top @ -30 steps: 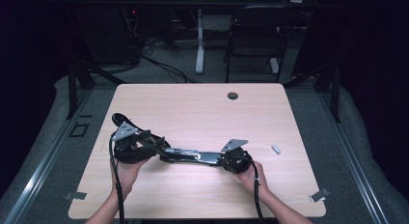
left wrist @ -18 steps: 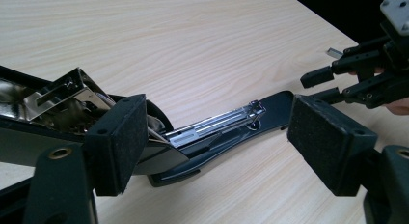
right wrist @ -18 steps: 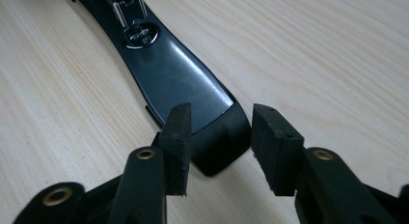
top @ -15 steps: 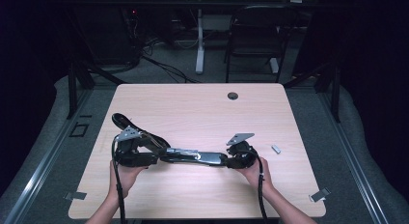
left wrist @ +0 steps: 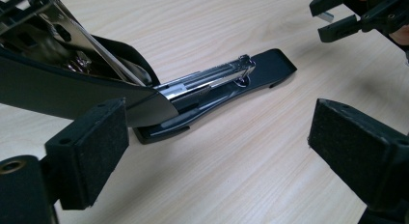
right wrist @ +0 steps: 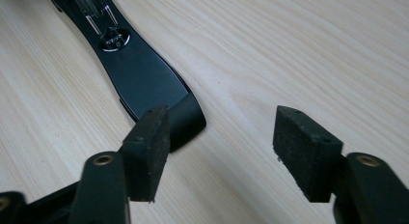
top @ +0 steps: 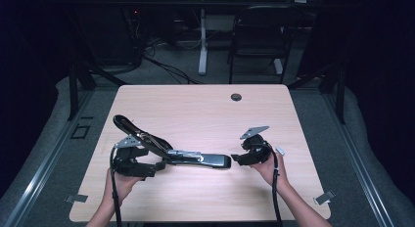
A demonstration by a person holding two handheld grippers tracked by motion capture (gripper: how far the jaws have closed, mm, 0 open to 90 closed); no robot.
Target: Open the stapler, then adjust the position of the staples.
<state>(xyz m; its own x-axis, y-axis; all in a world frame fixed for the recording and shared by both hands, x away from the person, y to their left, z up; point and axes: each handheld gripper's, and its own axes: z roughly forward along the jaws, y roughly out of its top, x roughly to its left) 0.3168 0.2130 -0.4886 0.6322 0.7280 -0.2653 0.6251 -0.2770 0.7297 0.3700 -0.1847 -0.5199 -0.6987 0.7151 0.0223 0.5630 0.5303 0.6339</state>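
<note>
Black stapler (top: 195, 159) lies opened on wooden table (top: 205, 109), lid swung up at left. Left gripper (top: 159, 166) just beside hinge, jaws spread, just opening, nothing between. Right gripper (top: 236, 159) near base tip, jaws apart, just opening, empty.

The right gripper (right wrist: 219, 154) rises from six o'clock with its two black foam-padded jaws, which have just been opening, standing apart with only bare wood between them. The long glossy black stapler base (right wrist: 144, 74) runs from eleven o'clock toward the centre; its rounded end lies just behind the left pad. A small round metal anvil (right wrist: 114, 39) sits on it near eleven o'clock. The pale wood-grain tabletop (right wrist: 299, 55) spreads from twelve to three o'clock.
</note>
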